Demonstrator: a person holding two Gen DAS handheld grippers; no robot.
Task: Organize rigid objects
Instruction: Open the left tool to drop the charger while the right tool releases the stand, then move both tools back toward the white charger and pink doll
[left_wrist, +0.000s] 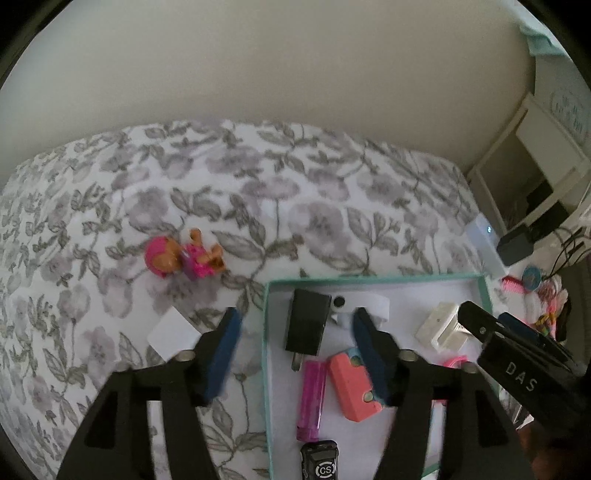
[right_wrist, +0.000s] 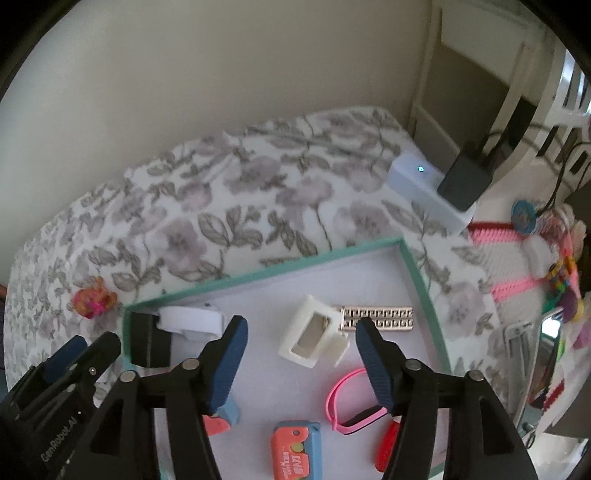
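Note:
A teal-rimmed box (left_wrist: 369, 279) (right_wrist: 266, 272) with a white floor lies on the floral bedspread. In it are a black charger (left_wrist: 306, 325) (right_wrist: 147, 343), a pink lighter (left_wrist: 312, 398), a coral case (left_wrist: 354, 384), a white case (right_wrist: 314, 336) (left_wrist: 439, 325), a metal strip (right_wrist: 376, 317) and a pink band (right_wrist: 351, 402). My left gripper (left_wrist: 295, 332) hovers open over the box's left wall, nothing between its pads. Above the white case my right gripper (right_wrist: 301, 343) also stands open and empty. A pink toy figure (left_wrist: 184, 254) (right_wrist: 92, 297) and a white card (left_wrist: 173, 332) lie on the bedspread outside the box.
A white device with a blue light (right_wrist: 424, 184) and a black adapter (right_wrist: 465, 181) sit at the bed's far right corner. A pink comb (right_wrist: 491, 232) and colourful clutter (right_wrist: 561, 280) crowd the right side. A white shelf (left_wrist: 535, 166) stands beyond.

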